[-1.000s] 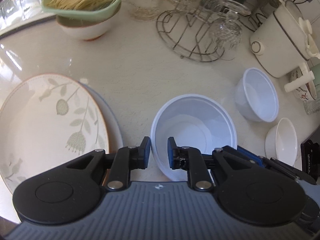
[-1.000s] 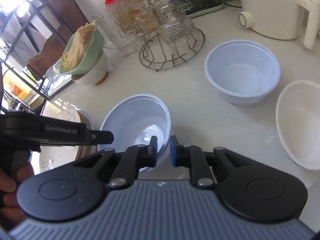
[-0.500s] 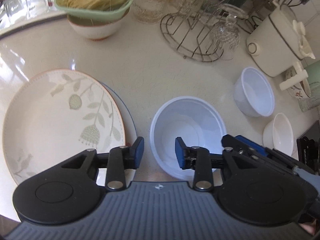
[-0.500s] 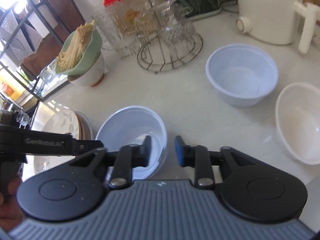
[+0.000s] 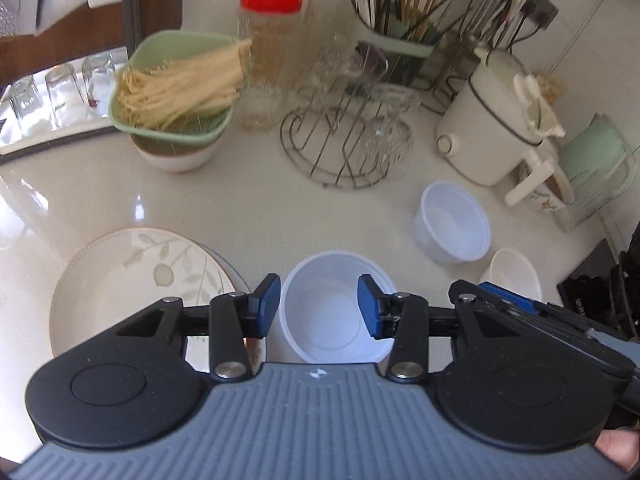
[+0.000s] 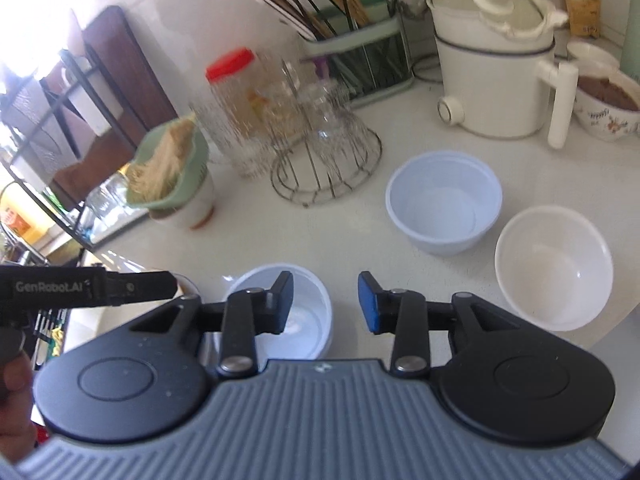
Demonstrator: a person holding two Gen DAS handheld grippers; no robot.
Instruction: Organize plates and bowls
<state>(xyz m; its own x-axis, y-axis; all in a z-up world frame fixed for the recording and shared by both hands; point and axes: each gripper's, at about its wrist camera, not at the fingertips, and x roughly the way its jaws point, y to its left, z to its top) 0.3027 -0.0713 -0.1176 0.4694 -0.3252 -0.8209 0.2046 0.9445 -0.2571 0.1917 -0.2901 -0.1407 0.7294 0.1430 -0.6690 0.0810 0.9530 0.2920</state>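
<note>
Both grippers' fingers [image 5: 267, 306] have just been opening, holding nothing; white bowl [image 5: 326, 312] empty, green bowl [image 5: 172, 84] holds noodles.

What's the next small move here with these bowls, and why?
Probably take the right gripper toward the second white plastic bowl and grip its rim. Both grippers' jaws have just been opening and hold nothing, the near plastic bowl sits free on the counter, and the matching bowl looks stackable into it.
</note>
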